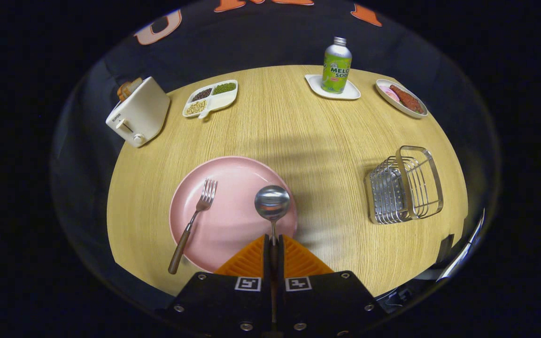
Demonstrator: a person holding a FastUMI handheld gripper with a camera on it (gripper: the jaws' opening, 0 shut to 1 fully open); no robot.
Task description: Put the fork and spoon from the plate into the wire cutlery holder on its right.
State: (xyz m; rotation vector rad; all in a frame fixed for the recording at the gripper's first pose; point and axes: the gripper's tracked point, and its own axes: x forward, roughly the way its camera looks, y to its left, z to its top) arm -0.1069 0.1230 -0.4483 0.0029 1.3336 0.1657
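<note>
Clamping spoon (272,203) handle, gripper (274,240) over plate (233,173); fork (194,217) on plate

You have a matt wood-grain table (298,126), smooth matt plate (233,188), polished metal spoon (272,203) at the fingers' 12 o'clock, wood-handled fork (193,220), shiny wire cutlery holder (404,190).

A staged dining booth: round wooden table (298,126), toaster (137,112), soda bottle (336,65), black cloth wall (261,42)
</note>
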